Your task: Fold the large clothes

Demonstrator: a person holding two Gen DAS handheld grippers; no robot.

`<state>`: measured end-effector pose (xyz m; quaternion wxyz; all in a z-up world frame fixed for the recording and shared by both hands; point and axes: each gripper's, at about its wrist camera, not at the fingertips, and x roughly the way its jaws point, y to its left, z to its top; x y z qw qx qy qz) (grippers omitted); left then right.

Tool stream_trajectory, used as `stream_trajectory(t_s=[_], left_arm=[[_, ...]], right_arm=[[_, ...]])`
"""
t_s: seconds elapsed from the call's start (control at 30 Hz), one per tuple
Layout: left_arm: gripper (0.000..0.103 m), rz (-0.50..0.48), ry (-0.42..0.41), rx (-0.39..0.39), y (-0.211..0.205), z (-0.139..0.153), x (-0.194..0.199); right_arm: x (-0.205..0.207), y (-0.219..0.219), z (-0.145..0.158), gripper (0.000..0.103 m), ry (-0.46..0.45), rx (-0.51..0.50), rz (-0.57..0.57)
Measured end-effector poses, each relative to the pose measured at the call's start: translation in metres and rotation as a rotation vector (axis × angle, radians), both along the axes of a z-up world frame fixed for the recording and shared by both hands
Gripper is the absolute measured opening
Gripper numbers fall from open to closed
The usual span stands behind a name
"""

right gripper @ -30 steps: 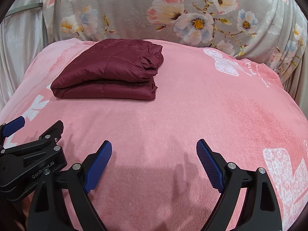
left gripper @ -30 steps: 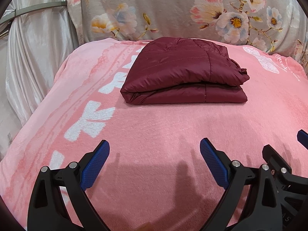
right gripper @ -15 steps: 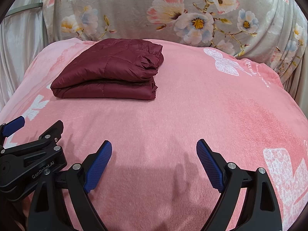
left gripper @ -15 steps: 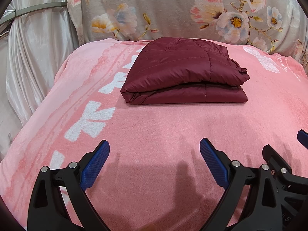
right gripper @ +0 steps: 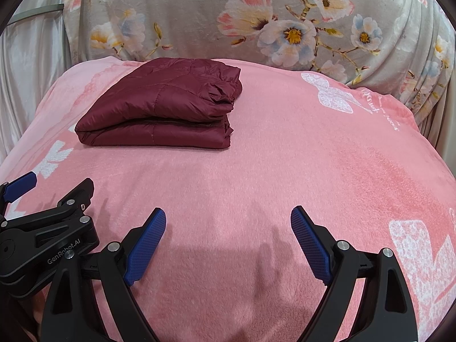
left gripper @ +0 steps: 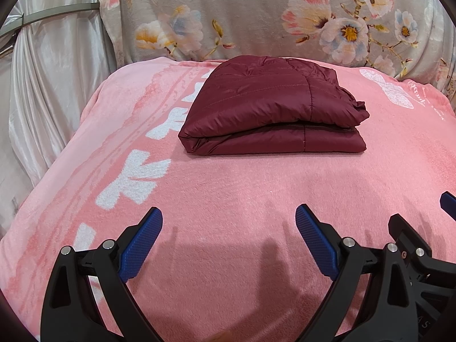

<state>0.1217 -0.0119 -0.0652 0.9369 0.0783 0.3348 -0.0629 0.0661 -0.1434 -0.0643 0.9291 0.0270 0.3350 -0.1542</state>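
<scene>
A dark red quilted jacket (left gripper: pixel 273 108) lies folded into a compact stack on the pink blanket (left gripper: pixel 242 193), toward the back. It also shows in the right wrist view (right gripper: pixel 162 108), at the back left. My left gripper (left gripper: pixel 229 222) is open and empty, low over the blanket well in front of the jacket. My right gripper (right gripper: pixel 228 222) is open and empty, beside the left one and to its right. Each gripper's body shows at the edge of the other's view.
A grey floral cover (left gripper: pixel 256 17) rises behind the blanket. A shiny white curtain (left gripper: pixel 42 85) hangs at the left. The pink blanket drops off at its left edge and at the right (right gripper: pixel 421 131).
</scene>
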Motion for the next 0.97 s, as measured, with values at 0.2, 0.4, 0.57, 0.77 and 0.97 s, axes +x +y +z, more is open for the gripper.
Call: stream_trajectory(t_s=[0.2, 0.4, 0.57, 0.77, 0.97], left_arm=[[0.091, 0.002, 0.002, -0.001, -0.0008, -0.0001, -0.0010], [0.091, -0.008, 0.014, -0.014, -0.0006, -0.0006, -0.0003], [0.091, -0.007, 0.016, -0.012, -0.0010, -0.0006, 0.0001], [0.091, 0.000, 0.008, -0.002, -0.0016, -0.0003, -0.0006], [0.090, 0.003, 0.003, 0.010, -0.0034, 0.0003, -0.0015]], right_arm=[[0.0000, 0.0001, 0.0001, 0.087, -0.001, 0.000, 0.000], [0.0003, 0.0004, 0.0004, 0.087, -0.001, -0.001, -0.001], [0.0005, 0.0001, 0.0005, 0.087, -0.002, -0.003, -0.001], [0.0011, -0.0010, -0.0001, 0.087, 0.001, -0.004, -0.001], [-0.0010, -0.0043, 0.0022, 0.087, -0.002, -0.002, -0.002]])
